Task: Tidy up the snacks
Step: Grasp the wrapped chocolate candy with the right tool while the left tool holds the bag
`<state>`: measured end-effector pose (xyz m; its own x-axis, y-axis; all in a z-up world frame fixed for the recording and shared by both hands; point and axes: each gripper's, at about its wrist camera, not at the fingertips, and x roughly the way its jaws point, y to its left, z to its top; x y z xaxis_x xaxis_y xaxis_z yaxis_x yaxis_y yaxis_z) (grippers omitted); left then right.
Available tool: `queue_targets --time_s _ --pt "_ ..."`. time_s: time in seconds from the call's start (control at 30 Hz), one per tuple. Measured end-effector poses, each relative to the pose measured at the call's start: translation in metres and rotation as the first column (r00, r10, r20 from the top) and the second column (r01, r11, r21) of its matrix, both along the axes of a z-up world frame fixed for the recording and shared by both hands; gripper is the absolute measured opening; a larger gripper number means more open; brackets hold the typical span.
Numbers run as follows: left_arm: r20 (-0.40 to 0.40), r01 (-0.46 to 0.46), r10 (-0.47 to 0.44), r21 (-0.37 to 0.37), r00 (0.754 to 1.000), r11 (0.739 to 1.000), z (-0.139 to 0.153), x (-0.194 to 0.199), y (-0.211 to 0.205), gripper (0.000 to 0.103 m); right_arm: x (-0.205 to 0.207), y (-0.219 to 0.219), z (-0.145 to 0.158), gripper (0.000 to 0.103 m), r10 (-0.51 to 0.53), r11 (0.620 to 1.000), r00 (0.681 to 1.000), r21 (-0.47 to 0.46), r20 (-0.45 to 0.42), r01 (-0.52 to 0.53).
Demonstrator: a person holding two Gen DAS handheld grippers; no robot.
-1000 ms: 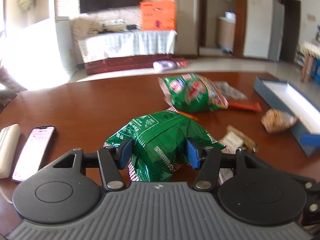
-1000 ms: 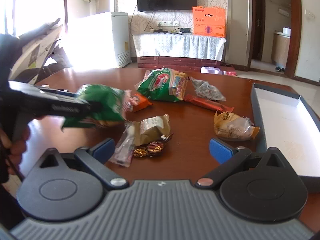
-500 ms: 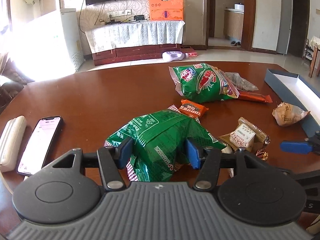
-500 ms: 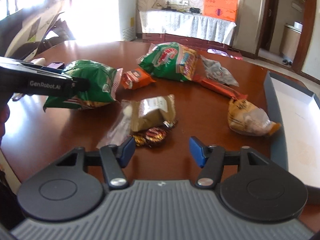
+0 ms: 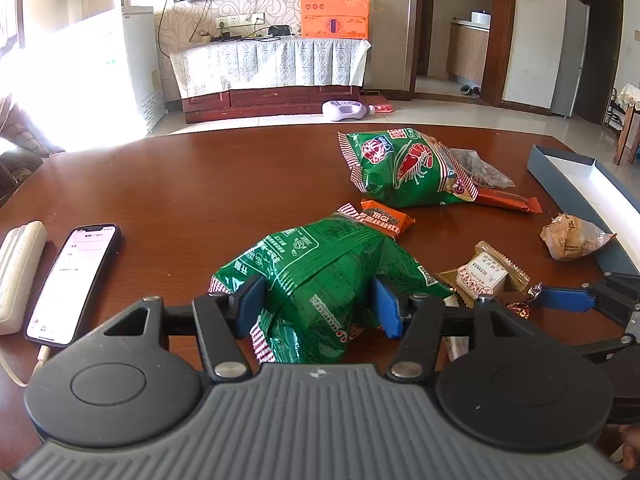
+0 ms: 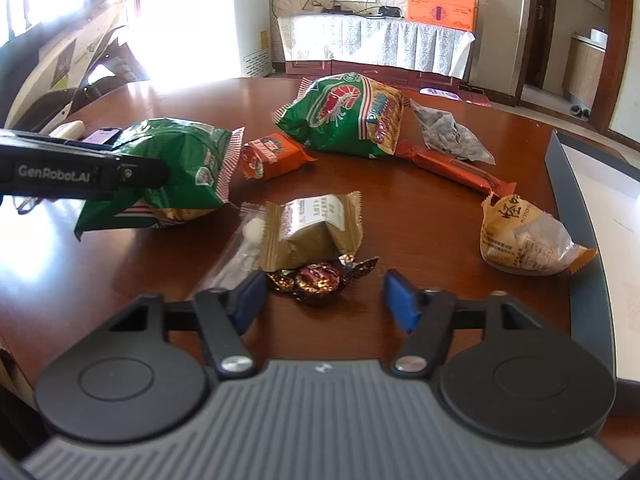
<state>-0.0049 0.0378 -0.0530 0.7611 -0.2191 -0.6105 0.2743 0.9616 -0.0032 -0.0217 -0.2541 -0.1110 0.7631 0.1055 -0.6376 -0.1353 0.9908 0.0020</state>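
Sunlit room behind a brown bench. Left tool clamps a green bag; a phone lies to its left. Right tool, jaws just widening, stands parted with nothing gripped, a foil candy just ahead between its tips, a tan packet beyond, a box to its right.

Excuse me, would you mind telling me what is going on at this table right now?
A person is sorting snacks with two handheld grippers. The left gripper is clamped on a green snack bag at the near side of the wooden table. The right gripper is open, its fingers just reopened a little, with a foil-wrapped candy just ahead and nothing held. Other snacks lie loose; the open box on the right shows none.
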Motion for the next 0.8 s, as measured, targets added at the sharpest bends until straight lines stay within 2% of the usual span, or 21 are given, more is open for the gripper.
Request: queue_targets --time_s 0.13,0.17,0.2,0.27,0.3,0.7,0.8 --pt "0.003 0.001 -0.001 0.002 1.0 1.0 -0.001 0.0 0.001 0.064 0.002 0.0 0.001 0.07 0.015 1.0 1.0 -0.01 -0.007 -0.015" --pt "0.003 0.001 -0.001 0.002 1.0 1.0 -0.001 0.0 0.001 0.064 0.002 0.001 0.001 0.065 0.02 1.0 1.0 -0.012 -0.006 -0.02" --pt "0.003 0.002 -0.002 0.003 1.0 1.0 -0.001 0.0 0.001 0.064 0.001 0.002 0.003 0.051 0.029 1.0 1.0 -0.012 -0.003 -0.029" --pt "0.004 0.003 -0.003 0.005 1.0 1.0 -0.001 0.001 0.0 0.064 0.0 0.005 0.004 0.04 0.046 0.999 0.999 -0.029 0.001 -0.046" --pt "0.005 0.004 -0.004 0.008 1.0 1.0 -0.001 0.001 -0.001 0.064 -0.001 0.007 0.004 0.03 0.057 0.998 0.998 -0.031 0.001 -0.057" --pt "0.047 -0.005 0.004 0.024 0.999 1.0 0.001 -0.003 -0.001 0.06 -0.017 0.006 0.011 0.024 0.079 0.996 0.997 -0.033 0.024 -0.079" --pt "0.022 -0.014 0.014 0.014 1.0 1.0 -0.001 -0.001 0.0 0.06 -0.018 0.002 0.009 0.024 0.071 0.997 0.997 -0.028 0.002 -0.071"
